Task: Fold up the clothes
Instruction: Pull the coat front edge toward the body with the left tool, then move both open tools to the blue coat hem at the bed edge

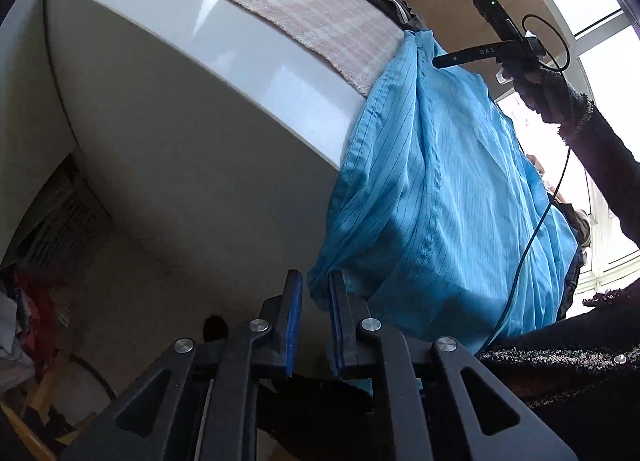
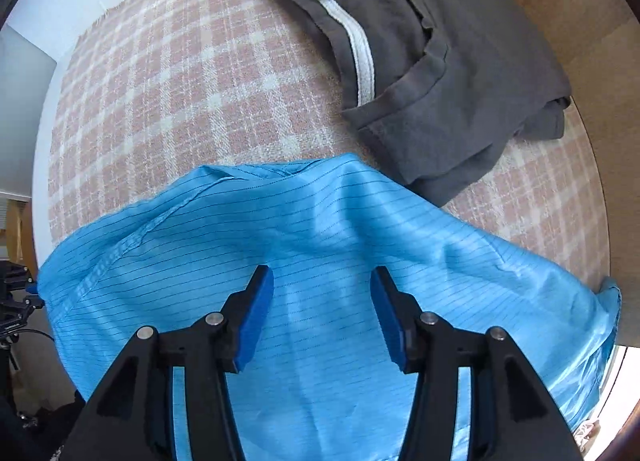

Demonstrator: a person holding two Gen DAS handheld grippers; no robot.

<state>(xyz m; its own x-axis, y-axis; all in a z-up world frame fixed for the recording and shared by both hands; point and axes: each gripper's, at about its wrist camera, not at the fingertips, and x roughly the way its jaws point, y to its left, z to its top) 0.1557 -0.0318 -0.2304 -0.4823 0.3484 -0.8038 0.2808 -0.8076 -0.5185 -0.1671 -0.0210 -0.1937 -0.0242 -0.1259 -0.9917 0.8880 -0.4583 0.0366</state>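
A light blue pinstriped garment [image 1: 440, 189] hangs over the white table's edge [image 1: 224, 73]; its upper part lies on the pink checked cloth [image 2: 168, 73]. My left gripper [image 1: 315, 285] sits below the table edge, its blue pads pinching a bunched lower corner of the blue garment. My right gripper [image 2: 322, 281] hovers open over the blue garment [image 2: 320, 229] on the tabletop, with nothing between its fingers. In the left wrist view the right gripper [image 1: 452, 57] is held by a hand in a dark sleeve, above the garment's top edge.
A folded dark grey T-shirt [image 2: 432, 61] with a white neck band lies on the checked cloth just behind the blue garment. A brown board [image 2: 568, 21] borders the table at the far right. A heap of clothes [image 1: 28, 309] sits low on the left; a cable [image 1: 532, 237] hangs from the right gripper.
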